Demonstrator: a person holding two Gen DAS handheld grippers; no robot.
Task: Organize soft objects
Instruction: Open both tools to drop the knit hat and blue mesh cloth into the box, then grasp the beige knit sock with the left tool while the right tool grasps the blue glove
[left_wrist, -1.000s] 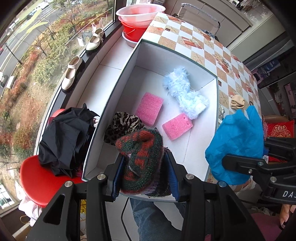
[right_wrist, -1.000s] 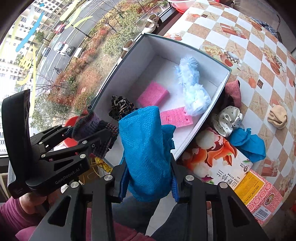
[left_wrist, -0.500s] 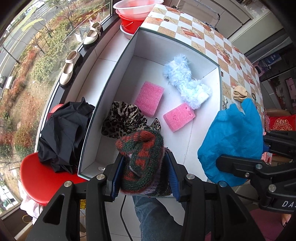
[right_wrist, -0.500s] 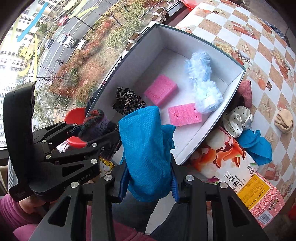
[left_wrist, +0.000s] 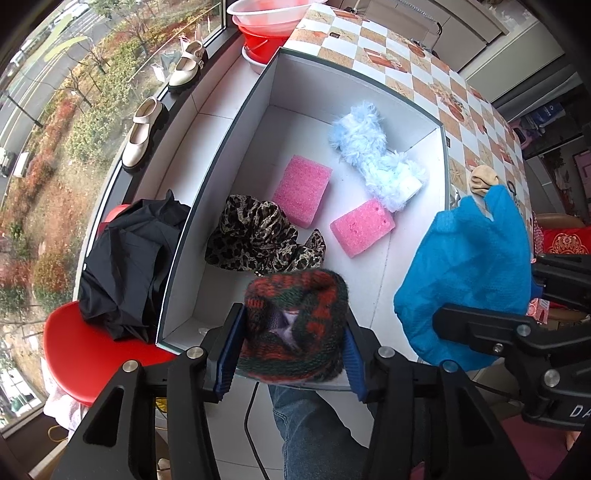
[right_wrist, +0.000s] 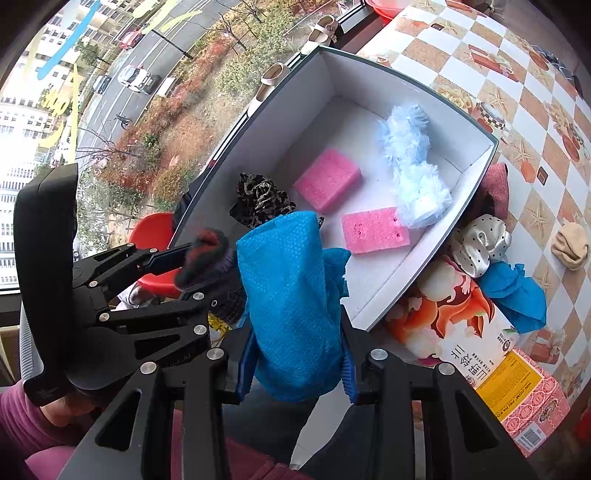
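Opening left fingers around knitted bundle, right fingers clenching blue cloth, box corner hidden.

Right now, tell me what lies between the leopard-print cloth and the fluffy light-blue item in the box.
The two pink sponges lie between the leopard-print cloth and the fluffy light-blue item, plain in both wrist views.

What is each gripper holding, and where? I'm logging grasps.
Left gripper: knit item, between its opening jaws near one end. Right gripper: blue cloth, clamped at its lower part.
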